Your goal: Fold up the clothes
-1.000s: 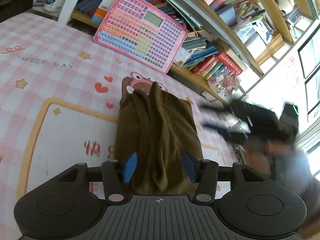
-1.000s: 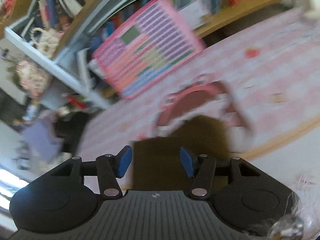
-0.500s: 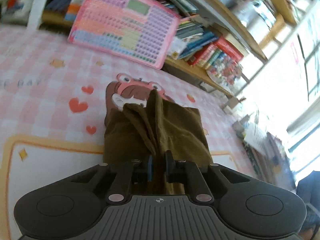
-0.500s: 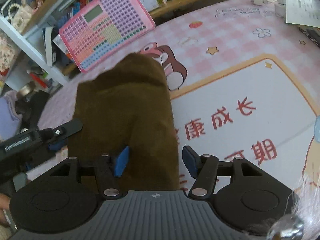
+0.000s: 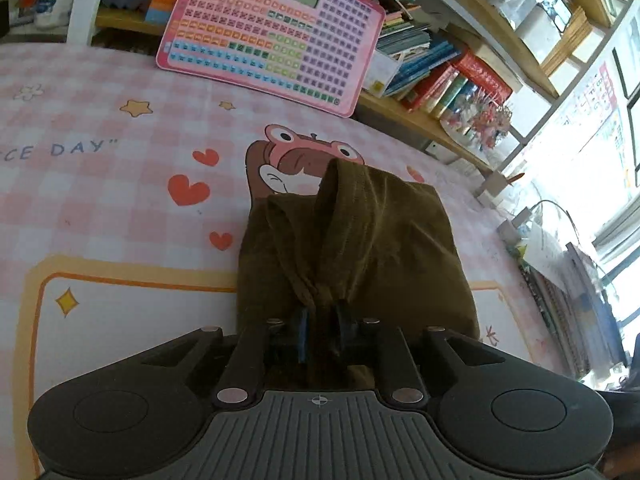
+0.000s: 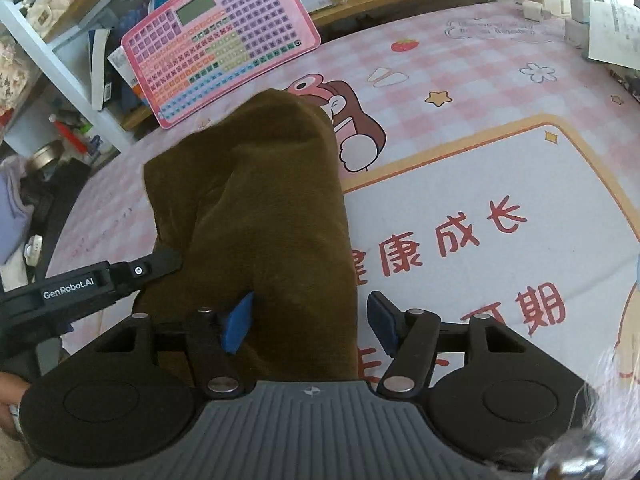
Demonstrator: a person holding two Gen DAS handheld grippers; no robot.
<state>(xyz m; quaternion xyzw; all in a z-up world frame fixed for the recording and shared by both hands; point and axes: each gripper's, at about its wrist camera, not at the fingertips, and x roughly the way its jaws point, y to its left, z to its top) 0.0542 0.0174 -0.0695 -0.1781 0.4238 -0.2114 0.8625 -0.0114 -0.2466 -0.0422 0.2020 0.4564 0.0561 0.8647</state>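
the left claw (image 5: 322, 330) is narrow, its blue pads (image 5: 303, 334) pinching a gathered bunch of the near edge of the brown garment (image 5: 360, 248), though the jaws are easing apart right now with the cloth between them. creases fan out from that pinch, which suggests the cloth is bunched there because the claw carried it by that edge. the right claw (image 6: 310, 318) stands fairly wide and is opening; the garment's near right part (image 6: 264, 216) lies between its blue pads (image 6: 239, 316), the left one against the cloth, the right one clear of it, so it looks like a letting-go rather than a grip. in the right wrist view the left claw's black finger (image 6: 156, 264) reaches into the cloth's left side.

the garment sits as a narrow, humped bundle on the pink checked bench cover (image 5: 100, 184), partly over a cartoon print (image 5: 296, 160), its far end raised in a soft peak. by my reading a fold has just been laid down and both claws are letting it settle. behind it, a pink keypad toy (image 5: 272, 32) leans against a crowded bookshelf (image 5: 440, 76), well apart from the cloth.
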